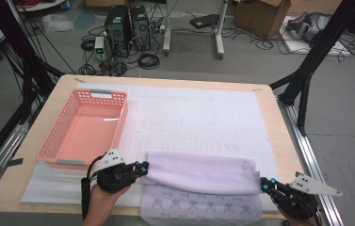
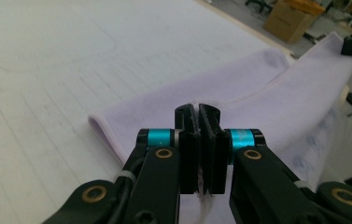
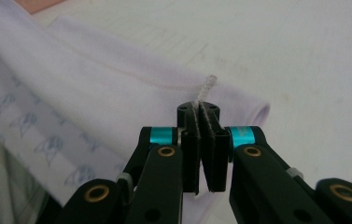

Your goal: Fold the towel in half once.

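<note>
The table (image 1: 260, 101) carries a white mat, and on it, near the person's edge, lies the lilac towel (image 1: 198, 172), the landmark here. It is doubled over into a long band, with a printed layer showing below its near edge. To the towel's left and farther back stands the pink basket (image 1: 60, 146), apart from the cloth.

The left gripper (image 1: 143, 165) is pinching the towel's left end, jaws pressed together on the hem. The right gripper (image 1: 265, 182) is likewise clamped on the right end, with a small loop of thread poking up between the jaws.

The step looks like a fold carried by both corners. To do it well, move both ends at the same pace and height, keep the band taut, and lay the held edge square on the cloth below before releasing. Whether each pinch holds one layer or both is hard to tell.
</note>
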Demonstrator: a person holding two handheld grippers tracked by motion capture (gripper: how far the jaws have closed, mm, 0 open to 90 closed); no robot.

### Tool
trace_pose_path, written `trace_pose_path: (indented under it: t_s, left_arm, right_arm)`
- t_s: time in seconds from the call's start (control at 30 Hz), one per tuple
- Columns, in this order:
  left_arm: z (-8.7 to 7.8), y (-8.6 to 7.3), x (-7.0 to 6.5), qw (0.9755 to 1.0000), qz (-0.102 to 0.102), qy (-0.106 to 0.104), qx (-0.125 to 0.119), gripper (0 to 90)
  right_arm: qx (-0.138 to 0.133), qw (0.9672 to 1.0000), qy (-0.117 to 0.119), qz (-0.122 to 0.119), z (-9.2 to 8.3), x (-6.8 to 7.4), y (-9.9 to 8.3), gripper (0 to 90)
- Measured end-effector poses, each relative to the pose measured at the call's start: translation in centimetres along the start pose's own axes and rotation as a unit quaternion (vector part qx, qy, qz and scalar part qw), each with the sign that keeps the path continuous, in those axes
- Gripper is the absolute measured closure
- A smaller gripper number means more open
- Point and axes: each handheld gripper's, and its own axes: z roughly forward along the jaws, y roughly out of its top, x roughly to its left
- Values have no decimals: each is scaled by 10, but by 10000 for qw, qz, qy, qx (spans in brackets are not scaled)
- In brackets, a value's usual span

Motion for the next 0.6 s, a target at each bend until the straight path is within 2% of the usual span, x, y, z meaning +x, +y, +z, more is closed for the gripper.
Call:
trace_pose_path:
  t_s: [0.07, 0.17, 0.2, 0.23, 0.27, 0.3, 0.33, 0.4, 0.5, 0.6]
  left_arm:
    - [-1, -11, -2, 9999, -68, -41, 82, 861]
    - [1, -19, -3, 9996, -18, -72, 274, 842]
    - [2, -19, -2, 9997, -19, -60, 222, 782]
    - [3, -18, 1, 9998, -67, -35, 167, 667]
    - [4, -16, 2, 9999, -128, 12, 68, 559]
    - [5, -15, 4, 9999, -115, 48, -5, 502]
    - [6, -12, 6, 9999, -44, 118, -30, 494]
    - [9, -8, 10, 9998, -31, 179, -62, 480]
    - [19, 0, 19, 9995, -120, 275, -86, 468]
    - [33, 7, 25, 9993, -109, 342, -51, 451]
  right_arm:
    - [89, 10000, 32, 29, -2, 3, -13, 868]
    - [373, 9992, 111, 84, -1, 8, -28, 853]
    - [433, 9990, 106, 87, -1, 8, -30, 809]
    - [406, 9991, 34, 103, -1, 7, -31, 738]
    - [282, 9994, 25, 182, -3, 5, -29, 654]
    - [63, 9995, 9, 297, -6, 1, -27, 611]
    - [-99, 9993, -78, 344, -8, -3, -25, 598]
    - [-218, 9982, -285, 473, -7, -15, -20, 586]
    - [-98, 9964, -515, 659, 7, -31, -12, 579]
    - [34, 9956, -518, 776, 31, -41, -4, 547]
